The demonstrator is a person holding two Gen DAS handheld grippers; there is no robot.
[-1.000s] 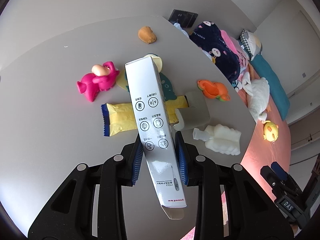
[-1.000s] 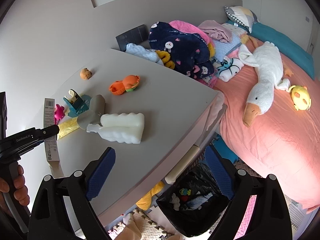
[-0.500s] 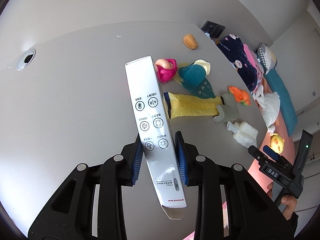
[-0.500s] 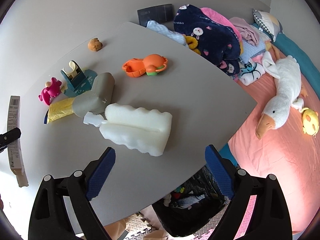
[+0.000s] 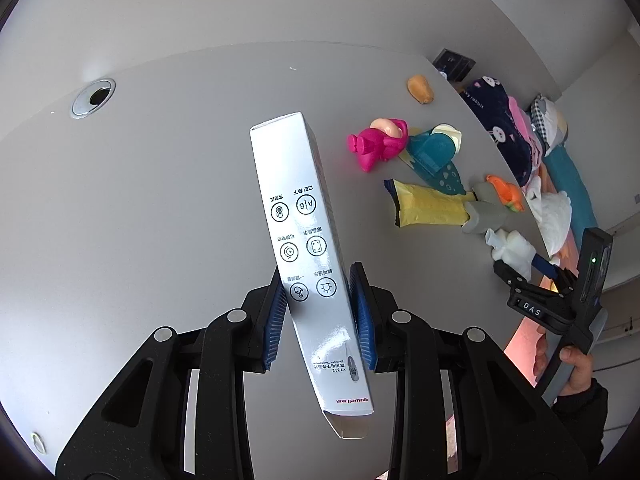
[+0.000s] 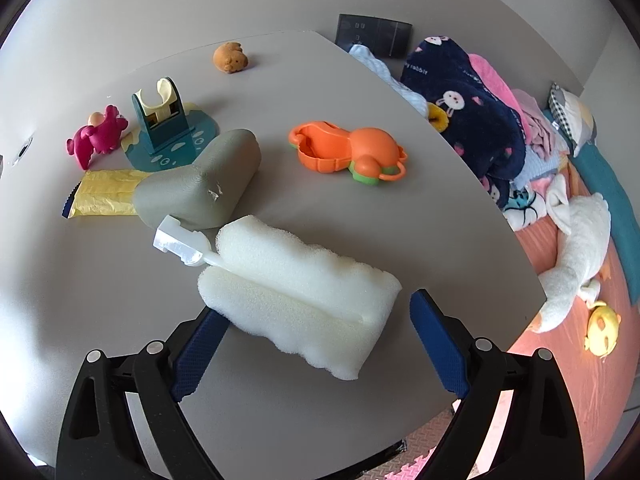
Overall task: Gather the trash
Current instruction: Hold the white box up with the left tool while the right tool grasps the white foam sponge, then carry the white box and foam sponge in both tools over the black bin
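Note:
My left gripper (image 5: 320, 316) is shut on a long white carton (image 5: 308, 248) printed with round icons, held above the grey table (image 5: 140, 200). My right gripper (image 6: 312, 340) stands open, low over the table, with a white foam sponge on a plastic handle (image 6: 296, 288) lying between its blue pads and touching neither. In the left wrist view that gripper (image 5: 548, 276) shows at the right edge, held by a hand (image 5: 572, 364). A yellow wrapper (image 6: 108, 192) and a grey foam piece (image 6: 200, 184) lie just beyond the sponge.
Toys sit farther back: a pink figure (image 6: 96, 140), a teal stand (image 6: 164, 128), an orange toy (image 6: 352, 152), a brown bear (image 6: 230, 58). A cable hole (image 5: 93, 98) is at the table's far left. A bed with clothes and a plush goose (image 6: 576, 248) lies past the table's right edge.
The left gripper carried the carton leftward over the table, so the toys slid to the right of its view. The right gripper rolled and sank toward the sponge, which now lies between its pads.

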